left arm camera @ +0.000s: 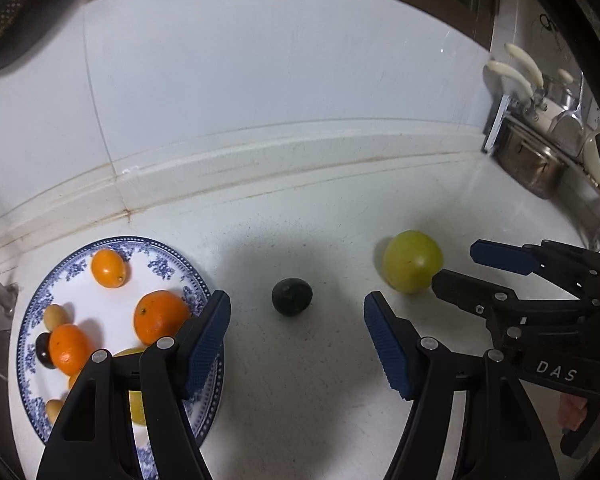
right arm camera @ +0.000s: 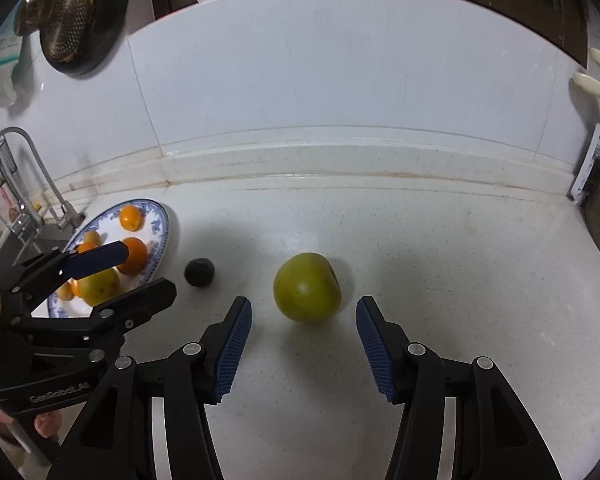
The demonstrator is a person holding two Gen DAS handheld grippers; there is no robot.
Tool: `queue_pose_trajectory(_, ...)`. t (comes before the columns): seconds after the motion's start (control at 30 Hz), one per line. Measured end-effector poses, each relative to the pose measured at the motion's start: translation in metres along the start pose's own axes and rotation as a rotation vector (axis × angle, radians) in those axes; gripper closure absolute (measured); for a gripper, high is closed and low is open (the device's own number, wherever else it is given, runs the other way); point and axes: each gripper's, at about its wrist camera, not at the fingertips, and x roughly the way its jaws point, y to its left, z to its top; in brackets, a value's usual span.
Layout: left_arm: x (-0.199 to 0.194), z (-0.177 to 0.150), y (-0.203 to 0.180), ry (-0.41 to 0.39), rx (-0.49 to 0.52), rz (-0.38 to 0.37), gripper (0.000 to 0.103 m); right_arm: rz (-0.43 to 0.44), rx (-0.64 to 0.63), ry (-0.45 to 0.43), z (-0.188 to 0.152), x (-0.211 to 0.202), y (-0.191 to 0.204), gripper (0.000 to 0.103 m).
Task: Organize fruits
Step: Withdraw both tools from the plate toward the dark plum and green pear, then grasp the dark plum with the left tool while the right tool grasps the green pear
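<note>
A blue-patterned plate [left arm camera: 168, 264] on the white counter holds several oranges [left arm camera: 160, 314] and small fruits. A small dark fruit [left arm camera: 292, 296] lies on the counter just ahead of my open, empty left gripper [left arm camera: 296, 320]. A green apple [right arm camera: 306, 286] lies ahead of my open, empty right gripper [right arm camera: 304, 320], between its fingertips' line and the wall. The right gripper [left arm camera: 456, 264] shows in the left wrist view beside the apple [left arm camera: 412, 266]. The left gripper [right arm camera: 148, 272] shows in the right wrist view over the plate [right arm camera: 162, 216], near the dark fruit [right arm camera: 199, 272].
A tiled wall [left arm camera: 280, 80] backs the counter. A steel pot and utensils with cream handles [left arm camera: 532, 156] stand at the right. A faucet and sink [right arm camera: 28, 184] sit left of the plate. A dark pan [right arm camera: 80, 12] hangs on the wall.
</note>
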Motion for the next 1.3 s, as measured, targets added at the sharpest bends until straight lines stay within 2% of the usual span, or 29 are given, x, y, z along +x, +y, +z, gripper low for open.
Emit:
queue_pose_trajectory(0.1, 0.009, 0.001, -0.002, 0.012, 0.007, 0.008, 0.035, 0.008, 0.005, 0.021, 0.0, 0.01, -0.002, 0.048)
queue_pose_trajectory(0.23, 0.021, 0.003, -0.002, 0.032, 0.008, 0.013, 0.043, 0.017, 0.02, 0.041, -0.001, 0.022, -0.006, 0.048)
queue_pose_trajectory(0.67, 0.052, 0.004, -0.007, 0.098, 0.027, 0.039, 0.058, 0.041, 0.04, 0.082, 0.0, 0.038, -0.007, 0.047)
queue_pose_trajectory(0.93, 0.06, 0.006, -0.007, 0.122, 0.014, 0.058, 0.075, 0.053, 0.027, 0.1, 0.002, 0.046, -0.005, 0.048)
queue_pose_trajectory(1.03, 0.06, 0.006, -0.007, 0.125, 0.009, 0.055, 0.075, 0.051, 0.027, 0.092, 0.003, 0.046, -0.004, 0.053)
queue_pose_trajectory(1.3, 0.053, 0.004, -0.005, 0.122, -0.011, 0.043, 0.075, 0.031, 0.01, 0.063, 0.001, 0.044, -0.001, 0.054)
